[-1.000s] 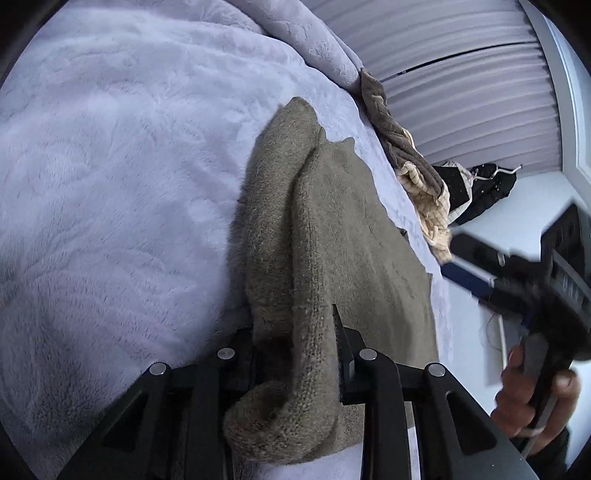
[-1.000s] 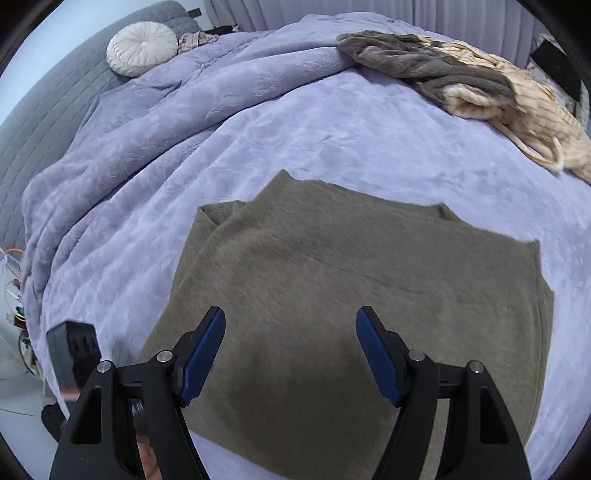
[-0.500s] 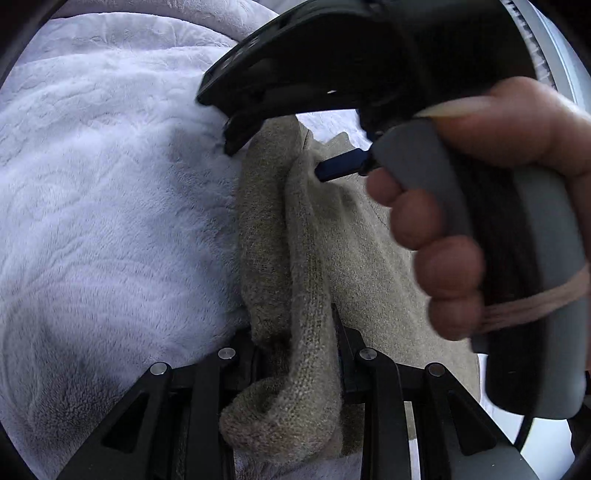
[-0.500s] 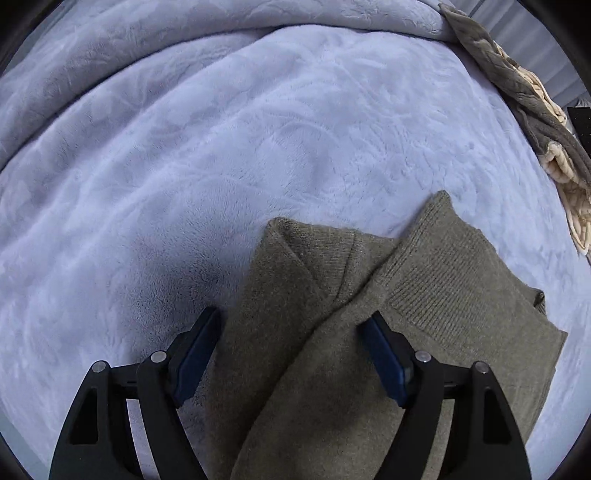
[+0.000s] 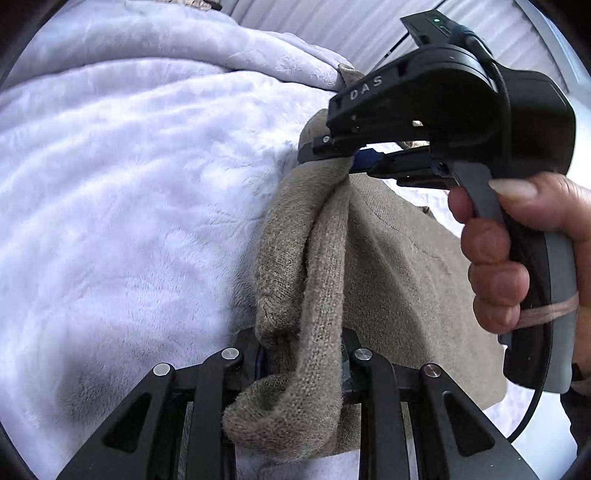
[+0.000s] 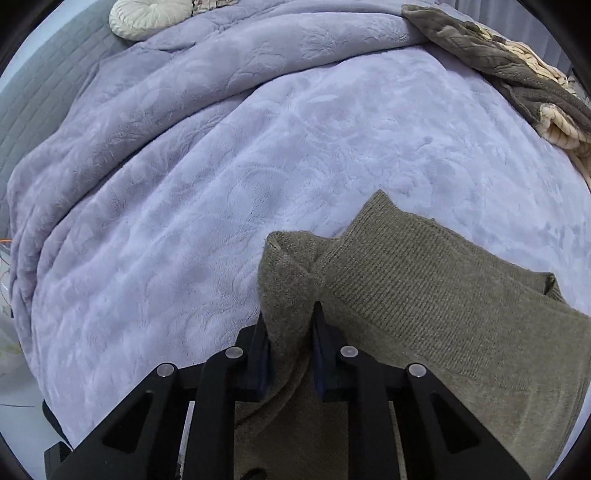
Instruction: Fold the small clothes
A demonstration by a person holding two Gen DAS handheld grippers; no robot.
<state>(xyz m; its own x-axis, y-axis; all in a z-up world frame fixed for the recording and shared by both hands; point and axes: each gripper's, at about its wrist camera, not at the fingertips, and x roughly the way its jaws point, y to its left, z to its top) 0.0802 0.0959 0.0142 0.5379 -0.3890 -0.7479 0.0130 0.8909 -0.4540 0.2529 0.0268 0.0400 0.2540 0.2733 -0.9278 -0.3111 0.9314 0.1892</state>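
Lavender plush bedding [image 6: 258, 155] forms the working surface, with a round cream cushion [image 6: 151, 16] and a heap of grey and cream garments [image 6: 517, 70] lying well beyond the gripper tips at the far edge of the bed. An olive knitted garment [image 6: 443, 302] lies directly ahead of and beneath the right gripper [image 6: 290, 347] and spreads away to its right. One side is already doubled over, so a first fold appears to be in place. The right gripper's jaws are closing, with a bunched ridge of the folded edge between the blue pads, which appear to be pressing on it. Seen from the left wrist, the left gripper [image 5: 301, 363] is clamped on a rolled part of the same edge; its jaws are drawing in slightly on the knit, and a loop of fabric hangs toward the camera. Ahead of its tips the right gripper [image 5: 347, 162], carried by a hand [image 5: 517, 251], pinches the far end of that edge, which runs between the two grippers, raised off the bedding. Remaining, by judgement: carrying this edge across for a further fold, flattening the result, and dealing with the heaped garments.
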